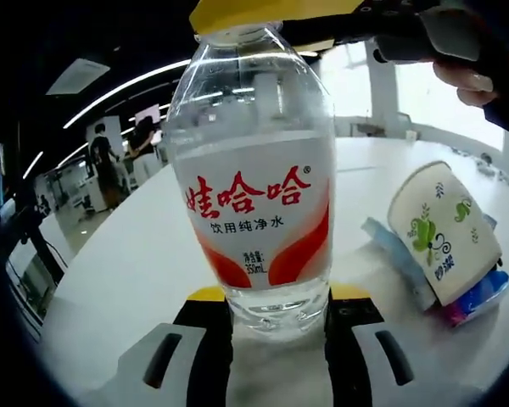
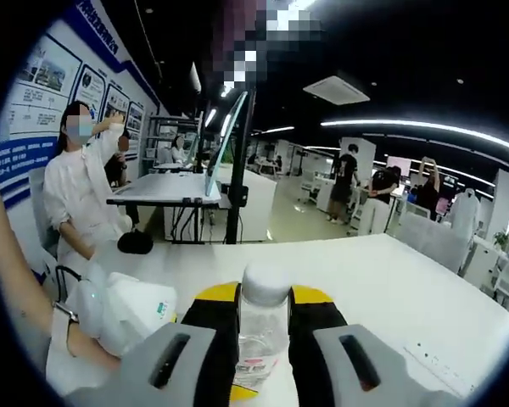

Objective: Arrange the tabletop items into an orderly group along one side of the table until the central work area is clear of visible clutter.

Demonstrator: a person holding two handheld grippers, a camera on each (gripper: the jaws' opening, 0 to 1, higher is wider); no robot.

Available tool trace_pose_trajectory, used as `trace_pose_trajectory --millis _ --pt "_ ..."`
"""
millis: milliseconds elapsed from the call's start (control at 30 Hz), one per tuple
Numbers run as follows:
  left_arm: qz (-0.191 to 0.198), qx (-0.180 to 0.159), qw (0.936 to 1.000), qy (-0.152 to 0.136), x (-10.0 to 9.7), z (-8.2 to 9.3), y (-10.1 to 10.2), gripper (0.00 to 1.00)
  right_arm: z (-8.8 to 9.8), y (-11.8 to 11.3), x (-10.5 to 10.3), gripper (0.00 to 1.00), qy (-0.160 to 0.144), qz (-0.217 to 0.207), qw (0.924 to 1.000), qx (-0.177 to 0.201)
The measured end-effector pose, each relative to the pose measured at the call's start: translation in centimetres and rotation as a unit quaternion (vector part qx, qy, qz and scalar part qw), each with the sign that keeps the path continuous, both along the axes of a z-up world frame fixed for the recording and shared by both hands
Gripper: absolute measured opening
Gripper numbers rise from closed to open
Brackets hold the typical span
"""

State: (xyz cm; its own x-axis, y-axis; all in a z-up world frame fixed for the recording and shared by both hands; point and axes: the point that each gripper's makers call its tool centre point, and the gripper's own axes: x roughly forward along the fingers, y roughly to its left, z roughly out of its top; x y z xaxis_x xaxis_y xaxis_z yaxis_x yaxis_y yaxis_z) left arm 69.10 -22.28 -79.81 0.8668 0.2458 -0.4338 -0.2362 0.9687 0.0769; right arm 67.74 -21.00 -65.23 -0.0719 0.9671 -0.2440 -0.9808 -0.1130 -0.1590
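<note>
A clear water bottle (image 1: 254, 195) with a red-and-white label stands upright on the white table (image 1: 119, 271). My left gripper (image 1: 277, 303) is shut on its base, one jaw pressed against each side. In the right gripper view the bottle's white cap (image 2: 265, 284) rises between the jaws of my right gripper (image 2: 265, 315), which is shut on the neck. From the left gripper view, that right gripper (image 1: 263, 13) sits at the bottle's top, with a hand (image 1: 462, 72) behind it. A paper cup (image 1: 444, 229) with a green pattern lies tilted on a blue packet (image 1: 479, 297), right of the bottle.
A white plastic bag (image 2: 123, 309) lies on the table to the left, beside a person's forearm with a wristband (image 2: 61, 326). A seated person in white (image 2: 81, 195), desks, a monitor stand (image 2: 235, 170) and standing people are beyond the table's far edge.
</note>
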Motion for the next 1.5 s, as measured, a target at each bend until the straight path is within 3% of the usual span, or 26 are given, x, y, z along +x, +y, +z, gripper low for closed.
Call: trace_pose_trajectory --millis 367,867,1033,1167,1500 --pt "0.000 0.006 1.0000 0.000 -0.09 0.15 -0.14 0.38 -0.13 -0.45 -0.30 0.18 -0.003 0.027 0.9996 -0.007" --pt "-0.011 0.004 0.9999 -0.011 0.02 -0.23 0.21 0.38 -0.26 -0.25 -0.11 0.18 -0.009 0.015 0.9998 -0.008" --pt "-0.003 -0.005 0.9998 -0.021 -0.44 -0.47 0.16 0.52 -0.23 -0.33 0.01 0.18 -0.011 0.010 0.9998 -0.011" --pt "-0.009 -0.010 0.9997 -0.022 -0.53 -0.46 -0.19 0.45 -0.25 -0.27 0.01 0.18 -0.010 0.006 0.9999 -0.011" --pt "-0.014 -0.005 0.9997 -0.020 -0.71 -0.30 -0.43 0.45 -0.22 -0.20 0.22 0.19 -0.013 -0.013 0.9997 -0.016"
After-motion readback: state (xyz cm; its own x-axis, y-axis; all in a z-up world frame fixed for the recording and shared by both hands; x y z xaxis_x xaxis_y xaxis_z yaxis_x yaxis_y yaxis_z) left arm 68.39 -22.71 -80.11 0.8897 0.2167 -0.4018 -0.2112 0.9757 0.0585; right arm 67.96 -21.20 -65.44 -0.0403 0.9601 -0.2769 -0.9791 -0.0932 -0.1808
